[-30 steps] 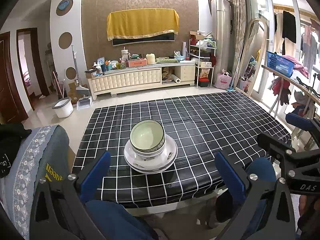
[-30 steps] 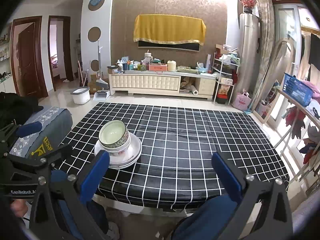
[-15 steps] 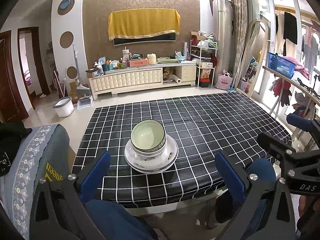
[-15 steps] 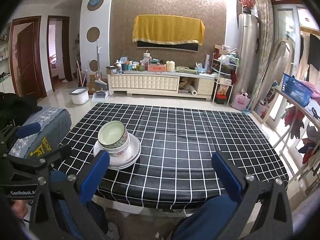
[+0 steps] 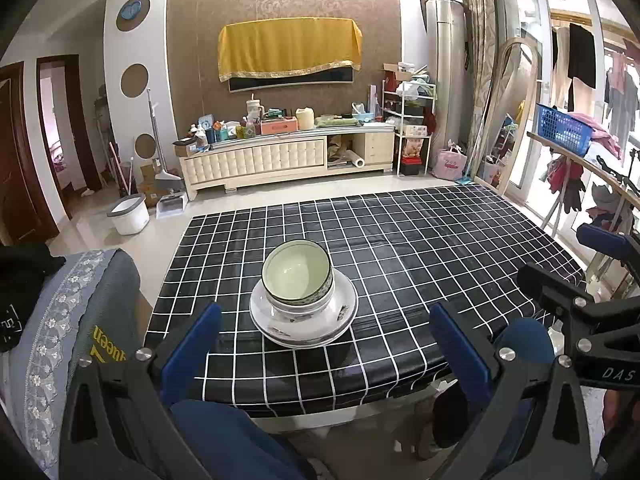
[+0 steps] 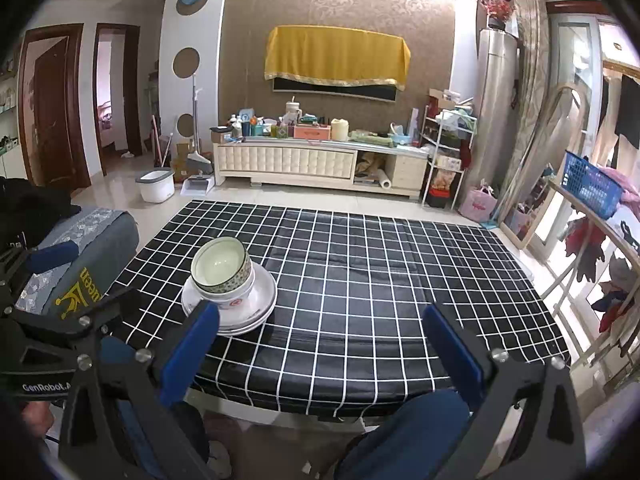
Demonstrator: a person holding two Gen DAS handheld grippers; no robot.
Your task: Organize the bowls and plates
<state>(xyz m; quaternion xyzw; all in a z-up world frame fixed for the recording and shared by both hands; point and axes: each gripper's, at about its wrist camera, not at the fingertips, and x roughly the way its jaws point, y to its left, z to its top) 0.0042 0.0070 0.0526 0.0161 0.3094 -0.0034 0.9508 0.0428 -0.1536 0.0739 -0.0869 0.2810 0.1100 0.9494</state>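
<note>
Two bowls (image 5: pixel 298 280) (image 6: pixel 222 268) sit nested on a stack of white plates (image 5: pixel 344 312) (image 6: pixel 264 300) on the black grid tablecloth (image 5: pixel 420 248) (image 6: pixel 380 272), near its front left. The upper bowl has a pale green inside and a patterned rim; the lower one is white with a red mark. My left gripper (image 5: pixel 326 340) is open and held back from the table's front edge, with the stack ahead between its blue fingers. My right gripper (image 6: pixel 320 338) is open too, empty, with the stack ahead to its left.
A grey chair back with a lace cloth (image 5: pixel 80 320) (image 6: pixel 84 248) stands at the table's left. A drying rack with a blue basket (image 5: pixel 564 128) (image 6: pixel 592 184) is at the right. A person's blue-trousered legs (image 5: pixel 224 440) show below. A TV cabinet (image 5: pixel 280 156) lines the far wall.
Almost nothing: both views drift very slightly, and the stack, bowls and both open grippers keep their places.
</note>
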